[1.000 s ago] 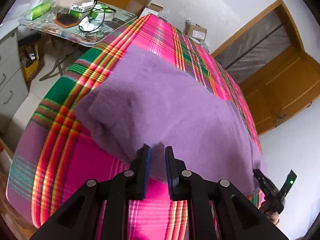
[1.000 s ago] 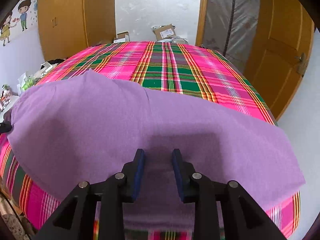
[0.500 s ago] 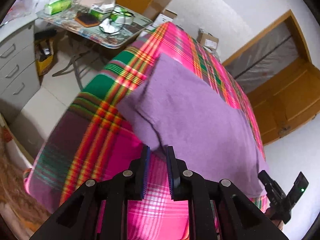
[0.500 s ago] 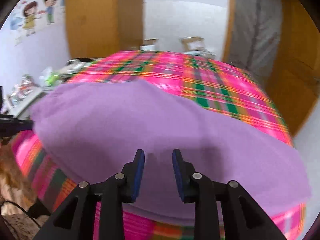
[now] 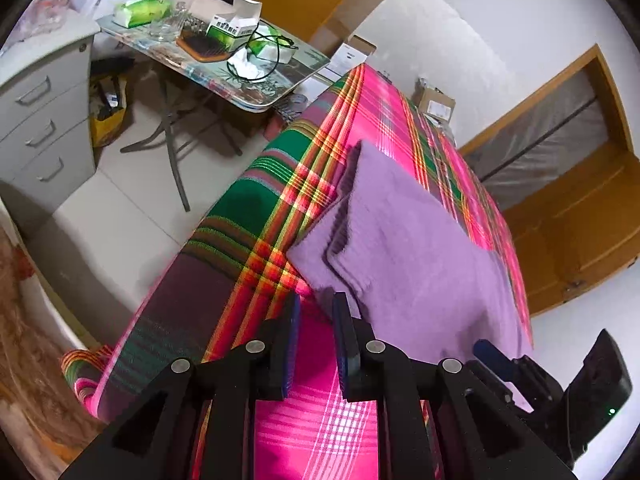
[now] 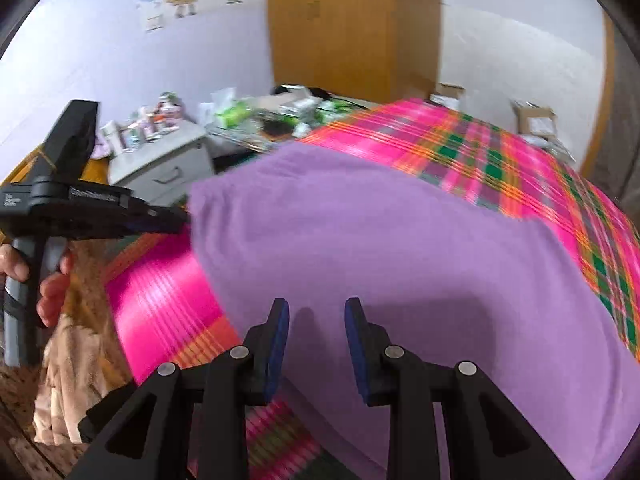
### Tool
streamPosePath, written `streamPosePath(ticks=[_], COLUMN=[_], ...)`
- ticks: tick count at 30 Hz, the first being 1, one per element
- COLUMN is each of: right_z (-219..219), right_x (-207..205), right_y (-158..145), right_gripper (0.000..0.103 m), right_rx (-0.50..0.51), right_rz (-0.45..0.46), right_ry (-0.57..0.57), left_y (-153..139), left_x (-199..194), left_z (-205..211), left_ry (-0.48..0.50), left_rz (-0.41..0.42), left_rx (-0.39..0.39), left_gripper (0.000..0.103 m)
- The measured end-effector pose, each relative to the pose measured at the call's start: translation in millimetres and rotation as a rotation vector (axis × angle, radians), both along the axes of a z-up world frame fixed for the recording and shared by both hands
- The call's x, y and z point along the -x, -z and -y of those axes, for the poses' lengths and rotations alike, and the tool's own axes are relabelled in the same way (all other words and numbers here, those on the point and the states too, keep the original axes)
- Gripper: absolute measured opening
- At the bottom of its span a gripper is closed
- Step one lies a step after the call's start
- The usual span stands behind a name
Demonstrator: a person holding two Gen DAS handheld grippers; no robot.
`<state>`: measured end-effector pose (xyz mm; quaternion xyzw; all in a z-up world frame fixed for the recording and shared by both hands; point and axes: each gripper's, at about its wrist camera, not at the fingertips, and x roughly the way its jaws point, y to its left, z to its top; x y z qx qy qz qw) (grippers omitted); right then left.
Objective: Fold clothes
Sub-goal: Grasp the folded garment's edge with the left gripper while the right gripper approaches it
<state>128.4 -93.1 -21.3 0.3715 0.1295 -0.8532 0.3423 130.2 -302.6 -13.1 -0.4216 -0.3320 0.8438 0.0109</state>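
While the folded purple knit garment (image 5: pixel 420 256) lies on the pink-and-green plaid bedspread (image 5: pixel 256 240), the left gripper (image 5: pixel 316 312) hovers by its corner, jaws parted and empty. The right gripper (image 6: pixel 316 316) hangs over the cloth, jaws released too

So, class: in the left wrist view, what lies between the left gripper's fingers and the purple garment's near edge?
Only bare plaid bedspread: the left gripper is open just short of the garment, nothing in the gap.

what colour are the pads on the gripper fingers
Dark blue pads on black fingers, clearest in the right wrist view.
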Motion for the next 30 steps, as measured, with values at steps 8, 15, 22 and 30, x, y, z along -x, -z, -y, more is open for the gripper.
streamPosePath(ticks=[8, 15, 22, 30], right_z=[56.5, 97.3, 130.9, 127.9], right_x=[-0.8, -4.0, -11.2, -4.4], right_y=[6.5, 16.6, 23.9, 23.0], right_gripper=[0.032, 0.036, 0.038, 0.019], right_rx=[0.006, -0.05, -0.193, -0.181], right_rz=[0.015, -0.008, -0.128, -0.118], right_ry=[-0.137, -0.2, -0.171, -0.135], left_y=[2.2, 4.3, -3.3, -2.2], left_x=[6.0, 6.8, 9.1, 26.8], left_z=[11.1, 18.4, 29.4, 34.7], left_ry=[-0.022, -0.025, -0.051, -0.044], left_rz=[-0.009, -0.022, -0.05, -0.017], left_rx=[-0.071, -0.145, -0.175, -0.176], left_gripper=[0.017, 0.017, 0.016, 0.046])
